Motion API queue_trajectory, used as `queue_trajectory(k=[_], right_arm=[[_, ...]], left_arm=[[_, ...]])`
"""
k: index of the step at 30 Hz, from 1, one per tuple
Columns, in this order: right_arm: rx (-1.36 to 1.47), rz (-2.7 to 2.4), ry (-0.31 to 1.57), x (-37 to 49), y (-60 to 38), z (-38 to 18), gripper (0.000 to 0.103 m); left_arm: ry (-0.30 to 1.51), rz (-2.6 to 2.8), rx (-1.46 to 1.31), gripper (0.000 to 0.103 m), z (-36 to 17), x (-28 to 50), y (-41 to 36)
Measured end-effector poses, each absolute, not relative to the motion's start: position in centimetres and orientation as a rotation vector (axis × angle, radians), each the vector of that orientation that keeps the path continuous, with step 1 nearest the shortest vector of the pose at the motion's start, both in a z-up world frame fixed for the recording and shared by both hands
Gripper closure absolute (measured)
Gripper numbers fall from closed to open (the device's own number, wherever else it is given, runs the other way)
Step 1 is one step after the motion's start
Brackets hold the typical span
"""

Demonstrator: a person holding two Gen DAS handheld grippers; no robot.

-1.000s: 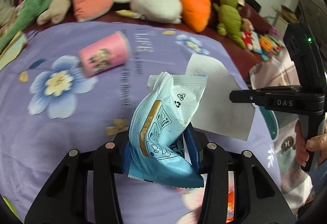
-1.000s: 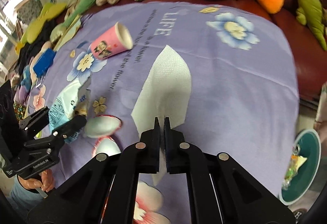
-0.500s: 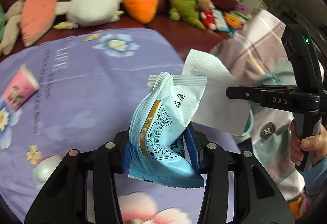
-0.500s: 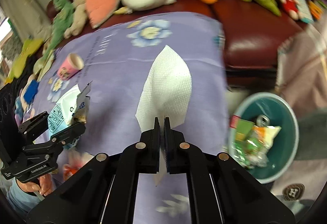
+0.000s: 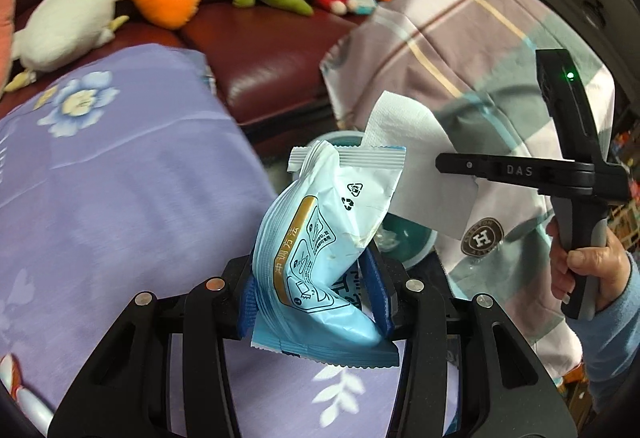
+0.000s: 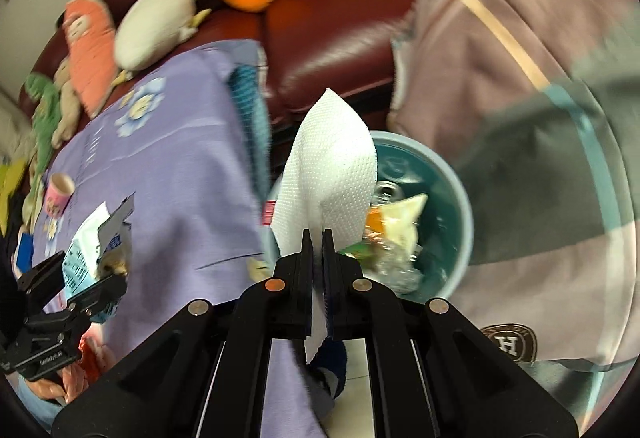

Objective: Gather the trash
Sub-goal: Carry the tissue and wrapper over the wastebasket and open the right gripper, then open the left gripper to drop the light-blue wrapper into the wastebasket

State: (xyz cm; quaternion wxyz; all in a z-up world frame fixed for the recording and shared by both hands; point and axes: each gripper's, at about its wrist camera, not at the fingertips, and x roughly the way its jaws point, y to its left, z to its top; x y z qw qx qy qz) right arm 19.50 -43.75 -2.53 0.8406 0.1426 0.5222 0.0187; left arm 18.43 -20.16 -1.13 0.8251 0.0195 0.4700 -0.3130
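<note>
Sofa (image 5: 276, 50) behind purple floral cloth (image 5: 120, 178); left gripper (image 5: 316, 298) clamps blue packet (image 5: 320, 246); right gripper (image 6: 317, 238) pinches tissue (image 6: 328, 166).

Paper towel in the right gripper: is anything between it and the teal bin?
Nothing visible blocks it. The right gripper is shut on the paper towel, which hangs right in front of the open teal bin. The bin already holds trash but has room. The purple cloth lies off to the left.
</note>
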Motion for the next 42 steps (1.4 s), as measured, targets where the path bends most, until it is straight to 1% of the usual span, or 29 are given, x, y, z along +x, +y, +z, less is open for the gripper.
queue_trajectory(k=[10, 11, 12, 14, 17, 18, 19, 21, 22, 25, 26, 29, 31, 42], right_arm=[[0.334, 0.005, 1.167, 20.0, -47.3, -6.8, 0.094], [0.331, 0.004, 1.174, 20.2, -47.5, -7.2, 0.091], [0.330, 0.003, 1.178, 20.3, -47.5, -7.4, 0.078], [0.343, 0.009, 1.183, 20.5, -47.8, -7.9, 0.058], [0.347, 0.005, 1.186, 20.7, -48.1, -8.2, 0.058], [0.351, 0.006, 1.188, 20.7, -48.2, -8.2, 0.055], [0.348, 0.005, 1.189, 20.7, -48.3, -8.2, 0.051], [0.342, 0.001, 1.181, 20.5, -48.3, -7.8, 0.032], [0.337, 0.000, 1.175, 20.4, -48.2, -7.5, 0.030], [0.326, 0.005, 1.172, 20.2, -48.1, -6.9, 0.029], [0.321, 0.005, 1.173, 20.2, -48.1, -6.8, 0.026], [0.293, -0.005, 1.170, 20.0, -48.0, -6.3, 0.024], [0.281, -0.016, 1.167, 19.8, -48.2, -6.0, 0.020], [0.298, -0.085, 1.151, 18.7, -50.5, -4.9, 0.019]], left_arm=[[1.058, -0.695, 0.069, 0.057, -3.7, 20.4, -24.7], [1.062, -0.696, 0.070, 0.057, -3.8, 20.6, -25.0], [1.066, -0.695, 0.071, 0.057, -4.1, 20.8, -25.2], [1.078, -0.695, 0.070, 0.057, -4.6, 21.1, -25.7], [1.092, -0.691, 0.074, 0.057, -5.2, 21.6, -26.2], [1.095, -0.690, 0.074, 0.057, -5.4, 21.7, -26.3], [1.100, -0.689, 0.073, 0.057, -5.6, 21.8, -26.4], [1.103, -0.687, 0.073, 0.057, -5.8, 21.9, -26.4], [1.104, -0.687, 0.073, 0.057, -5.9, 22.0, -26.5], [1.104, -0.690, 0.072, 0.057, -5.9, 22.1, -26.7], [1.102, -0.693, 0.073, 0.057, -5.9, 22.1, -26.9], [1.100, -0.697, 0.074, 0.057, -6.0, 22.2, -27.4], [1.105, -0.701, 0.075, 0.057, -6.2, 22.3, -27.9], [1.121, -0.728, 0.110, 0.057, -7.3, 23.0, -30.7]])
